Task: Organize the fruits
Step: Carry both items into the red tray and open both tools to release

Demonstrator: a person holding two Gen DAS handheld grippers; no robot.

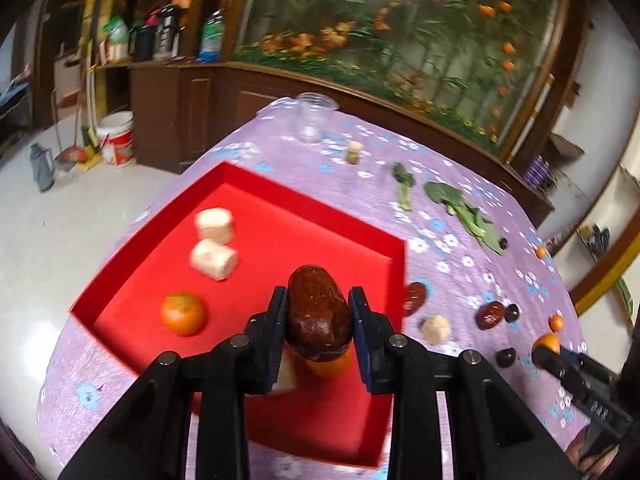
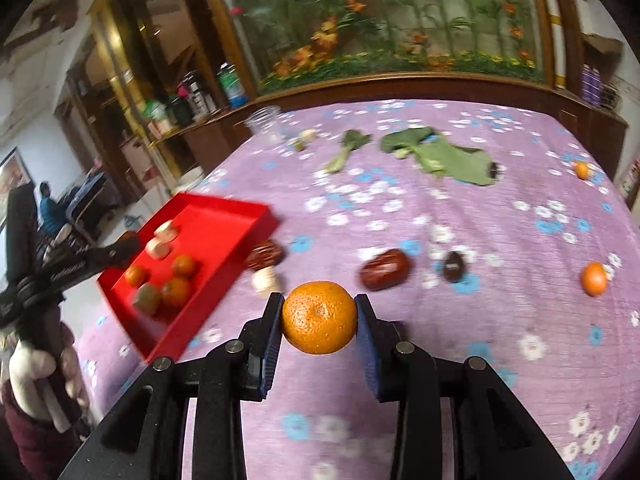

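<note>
My left gripper (image 1: 318, 304) is shut on a dark red jujube (image 1: 318, 312) and holds it above the red tray (image 1: 312, 220). The tray holds an orange (image 1: 183, 314), two pale cut chunks (image 1: 214, 258) and another orange (image 1: 332, 364) partly hidden under the jujube. My right gripper (image 2: 318, 312) is shut on an orange (image 2: 318, 317) above the purple cloth, right of the tray (image 2: 224, 216). It also shows at the right edge of the left wrist view (image 1: 546, 346). Loose jujubes (image 2: 385, 269) and small oranges (image 2: 594, 278) lie on the cloth.
Green leafy vegetables (image 2: 436, 152) lie at the far side of the table. A clear plastic cup (image 1: 314, 120) stands near the far edge. A pale chunk (image 2: 266, 280) and a jujube (image 2: 264, 256) lie just outside the tray. A wooden cabinet and aquarium stand behind.
</note>
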